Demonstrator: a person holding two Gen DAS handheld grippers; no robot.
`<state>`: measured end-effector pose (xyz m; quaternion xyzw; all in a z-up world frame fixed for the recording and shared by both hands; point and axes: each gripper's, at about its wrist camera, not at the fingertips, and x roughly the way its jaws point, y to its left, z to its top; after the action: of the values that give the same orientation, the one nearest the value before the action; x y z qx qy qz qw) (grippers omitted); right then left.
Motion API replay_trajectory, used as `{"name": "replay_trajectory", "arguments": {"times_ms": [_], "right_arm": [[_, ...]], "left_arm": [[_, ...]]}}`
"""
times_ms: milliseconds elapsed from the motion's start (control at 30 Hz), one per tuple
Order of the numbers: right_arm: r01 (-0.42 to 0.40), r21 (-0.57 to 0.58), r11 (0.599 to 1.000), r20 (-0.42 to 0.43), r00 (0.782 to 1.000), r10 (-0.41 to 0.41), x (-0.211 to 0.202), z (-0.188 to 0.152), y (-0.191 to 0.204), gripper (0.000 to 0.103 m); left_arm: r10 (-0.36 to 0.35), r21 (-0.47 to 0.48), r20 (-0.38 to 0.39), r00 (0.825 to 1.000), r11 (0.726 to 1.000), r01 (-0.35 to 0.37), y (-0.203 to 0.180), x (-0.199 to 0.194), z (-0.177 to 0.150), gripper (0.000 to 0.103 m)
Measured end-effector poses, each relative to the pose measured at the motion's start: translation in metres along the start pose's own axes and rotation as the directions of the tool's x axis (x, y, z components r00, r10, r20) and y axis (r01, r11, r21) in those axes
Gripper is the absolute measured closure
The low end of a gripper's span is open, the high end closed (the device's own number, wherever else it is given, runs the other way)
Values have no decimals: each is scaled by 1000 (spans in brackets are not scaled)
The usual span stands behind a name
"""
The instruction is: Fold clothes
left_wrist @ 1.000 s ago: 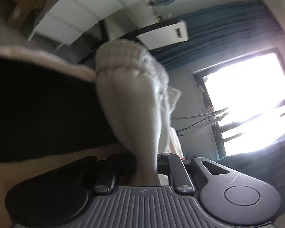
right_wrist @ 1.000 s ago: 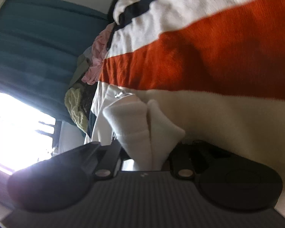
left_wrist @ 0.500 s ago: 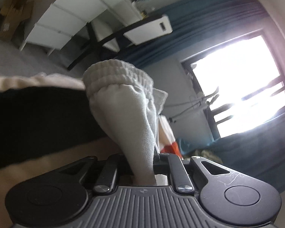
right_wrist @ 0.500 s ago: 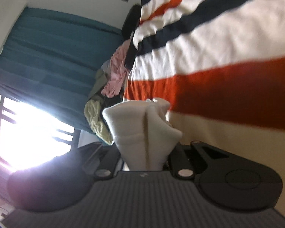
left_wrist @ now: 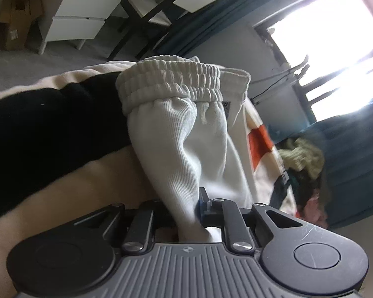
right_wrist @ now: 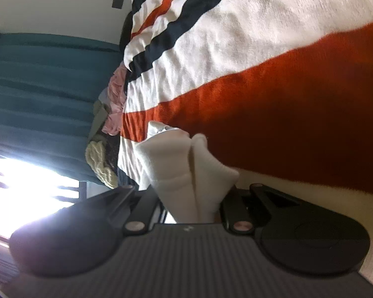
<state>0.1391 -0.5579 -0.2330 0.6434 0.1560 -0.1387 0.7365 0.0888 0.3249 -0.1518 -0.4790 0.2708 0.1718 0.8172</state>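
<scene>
My left gripper (left_wrist: pixel 186 213) is shut on a white ribbed garment (left_wrist: pixel 186 134) with an elastic waistband (left_wrist: pixel 171 79); the cloth stands up from the jaws and hides the fingertips. My right gripper (right_wrist: pixel 194 206) is shut on another bunched part of the same white garment (right_wrist: pixel 184 168), held just above the striped blanket (right_wrist: pixel 236 57). The blanket has cream, black and orange-red stripes and also shows in the left wrist view (left_wrist: pixel 37 124).
A pile of other clothes (right_wrist: pixel 104 136), pink and pale yellow, lies at the blanket's far end by teal curtains (right_wrist: pixel 37 87); it also shows in the left wrist view (left_wrist: pixel 303 164). White drawers (left_wrist: pixel 82 17), a black-legged desk (left_wrist: pixel 146 17) and a cardboard box (left_wrist: pixel 17 17) stand on the floor.
Both grippers keep their hold on the white garment. The views have tilted: the left now shows more floor and the waistband spread wider, and the right sits closer over the orange stripe.
</scene>
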Motion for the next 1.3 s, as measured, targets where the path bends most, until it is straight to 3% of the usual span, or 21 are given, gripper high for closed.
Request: {"name": "replay_trajectory", "arguments": {"times_ms": [133, 200, 333, 467, 600, 733, 933, 1033, 1167, 1200, 1267, 1300], "right_arm": [[-3, -9, 1000, 10, 1000, 3, 0, -2, 1, 91], [-8, -9, 1000, 8, 1000, 9, -1, -1, 0, 91], [-1, -33, 999, 9, 1000, 1, 0, -2, 0, 91], [1, -58, 998, 18, 1000, 0, -1, -3, 5, 91], [-1, -69, 998, 27, 1000, 3, -3, -4, 7, 91], [-5, -115, 993, 40, 999, 9, -4, -5, 12, 91], [-38, -121, 992, 44, 998, 44, -3, -4, 12, 91], [-55, -107, 993, 32, 998, 58, -3, -3, 7, 90], [-96, -72, 993, 6, 995, 96, -2, -1, 0, 88], [-108, -74, 991, 1, 994, 109, -1, -1, 0, 85], [-138, -85, 987, -9, 990, 137, 2, -1, 1, 70], [-156, -83, 984, -15, 988, 155, 4, -1, 1, 54]], "left_arm": [[71, 132, -29, 997, 989, -67, -22, -24, -8, 78], [119, 213, -32, 992, 971, -109, -33, -37, -10, 77], [177, 351, -26, 984, 923, -157, -56, -61, -18, 60], [158, 462, 9, 987, 875, -144, -90, -77, -37, 54], [113, 582, 55, 992, 804, -124, -134, -84, -72, 45], [59, 676, 13, 998, 735, -53, -169, -73, -112, 44], [21, 707, -57, 998, 707, 26, -206, -35, -171, 44], [-11, 761, -35, 999, 648, 33, -214, -16, -199, 42], [11, 779, -54, 998, 626, 35, -203, 9, -222, 41], [23, 789, -53, 998, 613, 28, -201, 13, -225, 41], [43, 810, -46, 998, 587, 12, -198, 20, -231, 41], [57, 816, -44, 997, 578, 3, -198, 21, -233, 41]]}}
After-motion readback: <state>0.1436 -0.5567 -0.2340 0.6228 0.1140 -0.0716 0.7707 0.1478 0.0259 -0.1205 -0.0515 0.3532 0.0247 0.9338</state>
